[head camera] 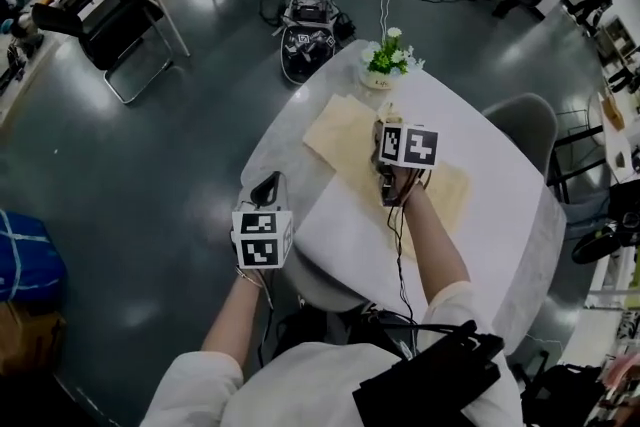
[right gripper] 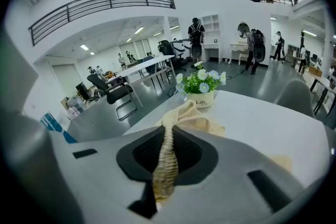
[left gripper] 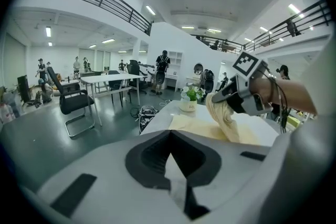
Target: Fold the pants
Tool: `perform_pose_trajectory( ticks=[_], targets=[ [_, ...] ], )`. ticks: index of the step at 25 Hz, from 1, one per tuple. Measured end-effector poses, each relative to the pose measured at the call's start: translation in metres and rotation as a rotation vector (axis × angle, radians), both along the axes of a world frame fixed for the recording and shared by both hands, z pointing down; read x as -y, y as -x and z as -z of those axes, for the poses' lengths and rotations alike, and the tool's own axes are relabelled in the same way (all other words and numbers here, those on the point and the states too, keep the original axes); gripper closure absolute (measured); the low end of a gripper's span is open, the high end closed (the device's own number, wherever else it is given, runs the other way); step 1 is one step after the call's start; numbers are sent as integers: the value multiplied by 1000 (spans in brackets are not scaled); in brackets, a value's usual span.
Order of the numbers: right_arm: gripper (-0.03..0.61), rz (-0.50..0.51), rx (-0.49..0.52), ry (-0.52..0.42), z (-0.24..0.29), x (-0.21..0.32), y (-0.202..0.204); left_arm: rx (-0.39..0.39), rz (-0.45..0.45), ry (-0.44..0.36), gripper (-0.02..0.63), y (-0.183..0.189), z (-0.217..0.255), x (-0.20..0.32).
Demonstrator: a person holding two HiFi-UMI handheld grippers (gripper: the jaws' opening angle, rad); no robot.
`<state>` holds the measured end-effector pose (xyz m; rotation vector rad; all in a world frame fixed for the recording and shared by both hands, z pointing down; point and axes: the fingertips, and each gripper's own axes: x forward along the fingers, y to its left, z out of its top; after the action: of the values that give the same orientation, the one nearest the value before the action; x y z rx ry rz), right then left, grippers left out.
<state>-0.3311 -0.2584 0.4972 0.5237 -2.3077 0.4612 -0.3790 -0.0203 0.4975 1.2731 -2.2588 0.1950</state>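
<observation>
Cream pants (head camera: 345, 130) lie spread on the round white table (head camera: 500, 205). My right gripper (head camera: 386, 123) hangs over their middle, shut on a bunched fold of the fabric. In the right gripper view the ribbed cloth (right gripper: 167, 155) runs up between the closed jaws. From the left gripper view, that right gripper (left gripper: 214, 98) holds the fold raised, and the cloth (left gripper: 224, 118) droops from it to the flat part of the pants (left gripper: 194, 126). My left gripper (head camera: 268, 187) is off the table's left edge, above the floor, shut with nothing in it (left gripper: 176, 176).
A white pot of flowers (head camera: 385, 65) stands at the table's far edge, just beyond the pants. A grey chair (head camera: 525, 125) sits at the table's right. On the floor beyond lie a dark bag (head camera: 308, 35) and cables. A black chair (head camera: 110, 30) and long tables stand at the far left.
</observation>
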Motion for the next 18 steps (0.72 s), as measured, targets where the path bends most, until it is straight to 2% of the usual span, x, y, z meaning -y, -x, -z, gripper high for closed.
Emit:
perform_pose_trajectory(
  ticks=[4, 7, 9, 10, 11, 14, 18],
  targets=[
    [549, -6, 5, 28, -19, -3, 28, -23, 26, 13, 612, 11, -13, -10],
    [527, -20, 68, 91, -37, -4, 55, -46, 41, 28, 612, 13, -28, -21],
    [427, -33, 171, 164, -44, -9, 75, -64, 48, 39, 612, 11, -41, -27],
    [343, -38, 216, 191, -45, -12, 83, -73, 50, 46, 612, 11, -48, -30],
    [318, -38, 241, 203, -46, -16, 88, -82, 51, 53, 612, 10, -54, -32],
    [351, -7, 233, 183, -53, -27, 86, -109, 53, 73, 612, 7, -72, -34],
    [353, 12, 210, 176, -63, -30, 65, -131, 42, 74, 612, 0, -84, -24]
  ],
)
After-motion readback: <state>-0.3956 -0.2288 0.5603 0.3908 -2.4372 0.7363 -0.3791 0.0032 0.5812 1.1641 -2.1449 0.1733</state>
